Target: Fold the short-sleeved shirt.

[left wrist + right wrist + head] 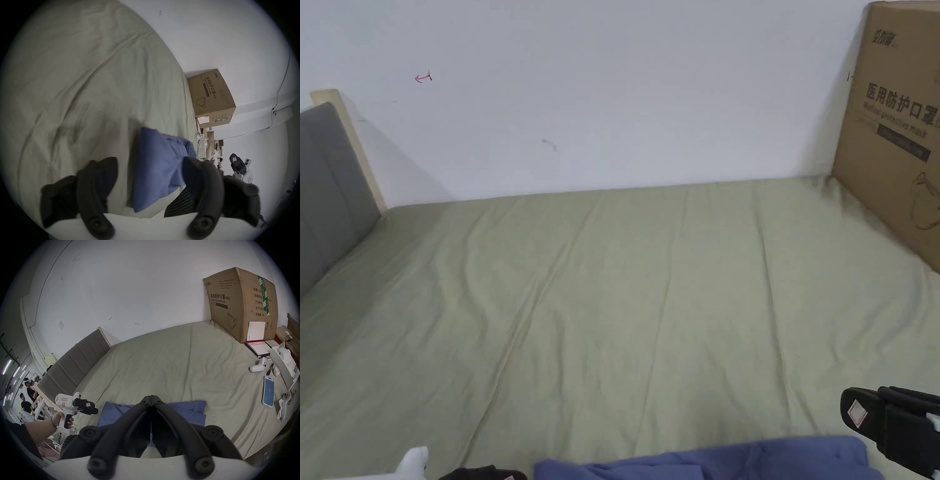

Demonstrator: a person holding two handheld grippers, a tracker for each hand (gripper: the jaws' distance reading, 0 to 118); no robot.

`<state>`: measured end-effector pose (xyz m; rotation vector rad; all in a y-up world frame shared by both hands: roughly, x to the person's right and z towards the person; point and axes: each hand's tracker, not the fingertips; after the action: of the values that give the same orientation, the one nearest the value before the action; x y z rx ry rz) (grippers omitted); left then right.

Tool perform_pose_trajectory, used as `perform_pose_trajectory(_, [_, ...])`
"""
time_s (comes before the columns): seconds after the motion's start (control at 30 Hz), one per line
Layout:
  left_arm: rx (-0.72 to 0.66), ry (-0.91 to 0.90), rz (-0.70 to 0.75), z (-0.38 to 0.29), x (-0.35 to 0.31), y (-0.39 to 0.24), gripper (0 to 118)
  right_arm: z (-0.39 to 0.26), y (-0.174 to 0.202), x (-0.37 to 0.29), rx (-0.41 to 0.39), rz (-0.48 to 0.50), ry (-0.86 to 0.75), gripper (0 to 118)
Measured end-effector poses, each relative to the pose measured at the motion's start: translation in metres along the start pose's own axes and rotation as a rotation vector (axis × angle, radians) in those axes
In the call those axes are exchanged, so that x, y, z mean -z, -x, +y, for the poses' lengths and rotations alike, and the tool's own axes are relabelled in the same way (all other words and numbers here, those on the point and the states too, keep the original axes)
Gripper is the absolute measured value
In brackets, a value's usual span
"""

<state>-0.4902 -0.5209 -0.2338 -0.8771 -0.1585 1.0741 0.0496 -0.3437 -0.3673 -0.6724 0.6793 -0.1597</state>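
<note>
The blue short-sleeved shirt [725, 462] lies as a compact, flat bundle on the green bed sheet [625, 281], close to the bed's near edge. My left gripper [151, 162] hovers over the shirt's [155, 165] left end with its jaws spread wide and nothing gripped. A hand holds it off the shirt's left side, where the right gripper view shows the left gripper [91, 408]. My right gripper [151, 397] is shut with nothing between its jaws, just above the shirt [186, 408]. In the head view the right gripper [853, 409] sits at the lower right.
A large cardboard box [900, 144] stands on the bed's far right against the white wall. The grey headboard [325, 187] borders the left. A phone [268, 391], white controllers [258, 367] and a notebook [258, 347] lie along the right side. People [26, 402] stand far left.
</note>
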Motion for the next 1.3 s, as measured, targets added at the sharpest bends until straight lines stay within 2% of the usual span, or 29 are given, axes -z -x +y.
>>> perform_pose_trajectory(0.03, [-0.005,0.011,-0.022,-0.002,0.005,0.007,101,0.0,0.002,0.002,-0.006,-0.001,0.005,0])
perform_pose_trajectory(0.1, [-0.032,0.02,-0.074,-0.005,0.02,0.024,103,0.002,0.005,0.005,-0.013,-0.008,0.018,0])
perform_pose_trajectory(0.17, [-0.055,-0.024,-0.231,-0.007,0.03,0.025,105,0.003,0.008,0.008,-0.015,-0.012,0.032,0])
perform_pose_trajectory(0.23, [-0.149,0.071,-0.41,-0.012,0.054,0.024,105,0.005,0.012,0.011,-0.018,-0.016,0.044,0])
perform_pose_trajectory(0.27, [-0.181,0.134,-0.439,-0.016,0.069,0.022,105,0.005,0.014,0.011,-0.022,-0.019,0.048,0])
perform_pose_trajectory(0.3, [-0.162,0.18,-0.429,-0.023,0.085,0.016,104,0.006,0.016,0.012,-0.027,-0.022,0.051,0])
perform_pose_trajectory(0.37, [-0.013,0.174,-0.403,-0.026,0.1,0.007,102,0.007,0.019,0.012,-0.037,-0.024,0.051,0])
perform_pose_trajectory(0.4, [0.0,0.153,-0.409,-0.024,0.1,0.006,94,0.008,0.021,0.012,-0.04,-0.024,0.051,0])
perform_pose_trajectory(0.43, [-0.026,0.144,-0.411,-0.023,0.101,0.01,73,0.009,0.022,0.011,-0.043,-0.024,0.052,0])
perform_pose_trajectory(0.47, [-0.059,0.115,-0.389,-0.022,0.096,0.021,21,0.009,0.022,0.011,-0.044,-0.023,0.052,0])
perform_pose_trajectory(0.5, [-0.09,0.088,-0.292,-0.022,0.095,0.03,14,0.009,0.023,0.011,-0.046,-0.023,0.053,0])
perform_pose_trajectory(0.53, [-0.095,0.082,-0.159,-0.022,0.096,0.037,14,0.009,0.023,0.01,-0.048,-0.022,0.053,0])
perform_pose_trajectory(0.57, [-0.136,0.09,-0.281,-0.025,0.096,0.037,14,0.009,0.023,0.01,-0.05,-0.022,0.053,0])
perform_pose_trajectory(0.6, [-0.092,0.073,-0.275,-0.024,0.092,0.03,14,0.008,0.023,0.01,-0.051,-0.023,0.054,0])
perform_pose_trajectory(0.63, [0.008,0.088,-0.144,-0.023,0.092,0.016,14,0.008,0.023,0.01,-0.052,-0.023,0.054,0])
perform_pose_trajectory(0.83, [0.249,0.022,0.166,-0.028,0.054,-0.052,15,0.007,0.022,0.006,-0.034,-0.001,0.042,0])
perform_pose_trajectory(0.9, [0.399,-0.022,0.381,-0.033,0.035,-0.08,15,0.007,0.022,0.003,-0.03,0.011,0.033,0])
perform_pose_trajectory(0.97, [0.587,-0.069,0.684,-0.038,0.02,-0.105,15,0.006,0.022,0.0,-0.03,0.021,0.023,0])
perform_pose_trajectory(1.03, [0.673,-0.09,0.894,-0.042,0.008,-0.114,15,0.005,0.021,-0.004,-0.034,0.03,0.015,0])
perform_pose_trajectory(1.13, [0.641,-0.119,0.864,-0.044,-0.01,-0.128,15,0.003,0.02,-0.01,-0.034,0.044,-0.001,0])
perform_pose_trajectory(1.3, [0.528,-0.089,0.614,-0.05,0.011,-0.177,15,0.001,0.008,-0.022,-0.008,0.059,-0.027,0])
